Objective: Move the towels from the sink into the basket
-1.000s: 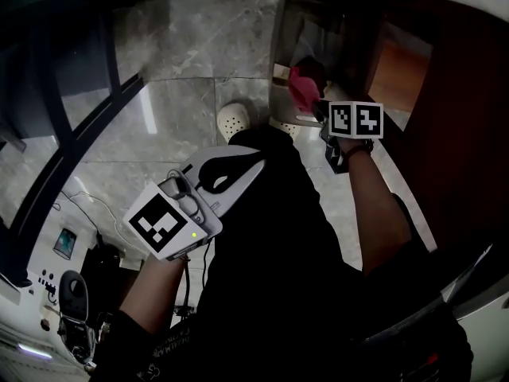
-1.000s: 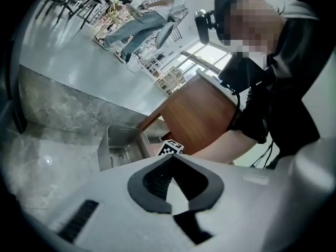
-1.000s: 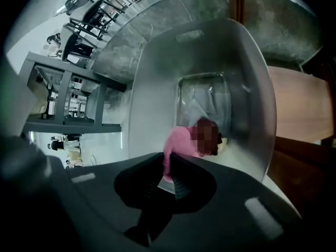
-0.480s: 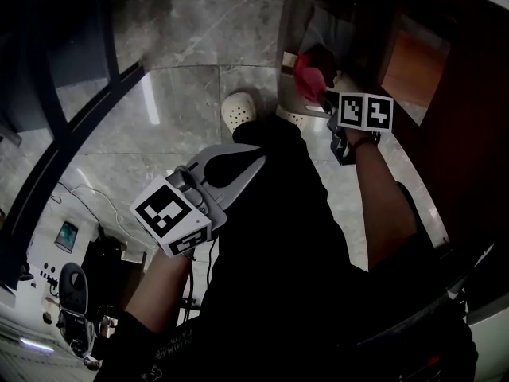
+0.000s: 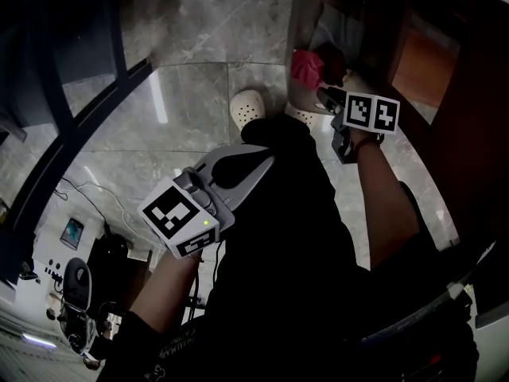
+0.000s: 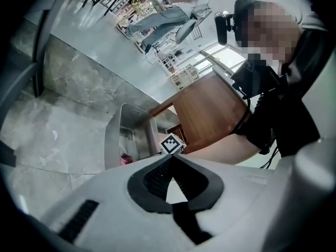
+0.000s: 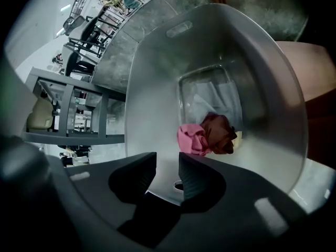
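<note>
Grey basket (image 7: 157, 88) holds the pink towel (image 7: 191, 139) just beyond the right tool (image 7: 167, 160), its just-opened jaws empty.

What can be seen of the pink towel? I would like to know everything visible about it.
The pink towel looks like soft cloth, crumpled into a loose bunch with many folds. It lies deep inside the grey basket, near the foot of its smooth wall. On one side it touches a dark red towel, which is bunched up the same way.
</note>
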Demonstrator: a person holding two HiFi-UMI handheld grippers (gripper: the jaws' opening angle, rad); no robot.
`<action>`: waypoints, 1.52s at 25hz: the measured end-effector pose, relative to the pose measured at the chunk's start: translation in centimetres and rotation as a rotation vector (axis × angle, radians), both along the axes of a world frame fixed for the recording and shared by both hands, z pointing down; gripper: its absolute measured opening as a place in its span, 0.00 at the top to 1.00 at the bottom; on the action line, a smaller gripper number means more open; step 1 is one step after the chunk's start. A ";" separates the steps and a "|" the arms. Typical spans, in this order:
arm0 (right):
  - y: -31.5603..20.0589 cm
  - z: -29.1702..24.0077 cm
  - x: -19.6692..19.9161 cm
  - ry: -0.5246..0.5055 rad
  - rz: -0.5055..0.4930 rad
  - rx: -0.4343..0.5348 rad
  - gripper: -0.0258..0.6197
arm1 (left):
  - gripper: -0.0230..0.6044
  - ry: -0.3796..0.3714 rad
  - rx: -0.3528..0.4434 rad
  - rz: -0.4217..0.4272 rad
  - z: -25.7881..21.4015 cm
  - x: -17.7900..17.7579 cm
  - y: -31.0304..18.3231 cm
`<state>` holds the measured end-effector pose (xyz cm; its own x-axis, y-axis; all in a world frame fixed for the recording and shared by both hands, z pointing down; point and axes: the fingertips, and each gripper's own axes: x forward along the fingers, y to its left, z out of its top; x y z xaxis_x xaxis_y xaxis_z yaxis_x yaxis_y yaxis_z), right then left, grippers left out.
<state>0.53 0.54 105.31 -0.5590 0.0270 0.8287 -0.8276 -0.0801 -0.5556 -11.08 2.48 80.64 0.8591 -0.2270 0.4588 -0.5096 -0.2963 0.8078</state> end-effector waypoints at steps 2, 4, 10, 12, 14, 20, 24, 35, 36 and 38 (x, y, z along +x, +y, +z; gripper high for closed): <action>0.0 -0.3 0.0 -0.004 -0.015 -0.004 0.74 | 0.97 0.004 0.007 -0.014 -0.3 0.0 -0.3; 0.2 -1.0 -0.1 -0.004 -0.032 -0.003 0.74 | 0.97 0.003 0.009 -0.025 -0.9 0.0 -0.5; 1.5 -5.9 0.6 -0.001 -0.024 -0.020 0.75 | 0.97 0.022 0.053 -0.017 -6.6 1.5 -1.7; 1.8 -8.0 0.9 0.018 -0.006 -0.024 0.79 | 0.97 0.029 0.080 -0.004 -9.1 1.8 -2.3; 1.4 -10.5 1.0 0.045 0.017 -0.030 0.95 | 0.97 0.038 0.110 -0.002 -11.7 1.8 -3.1; -2.3 -21.7 -0.8 -0.036 0.061 0.085 0.95 | 0.97 0.103 0.196 0.003 -21.1 1.9 -5.3; -3.7 -30.0 -1.6 -0.075 0.176 0.163 0.95 | 0.97 0.089 0.232 0.073 -26.7 1.7 -5.7; -8.7 -55.1 -5.0 -0.170 -0.009 0.553 0.95 | 0.97 0.221 0.510 0.000 -44.9 0.4 -10.2; -8.6 -57.9 -5.2 -0.196 -0.001 0.597 0.95 | 0.97 0.245 0.532 -0.004 -46.9 0.3 -9.8; -9.2 -63.6 -5.2 -0.227 0.025 0.715 0.95 | 0.97 0.290 0.589 -0.015 -51.0 0.0 -9.4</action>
<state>-4.71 -8.64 41.71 -0.7119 -0.4895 0.5036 -0.6889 0.3472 -0.6363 -11.12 -6.94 29.68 0.9238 -0.3828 0.0040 -0.3033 -0.7256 0.6177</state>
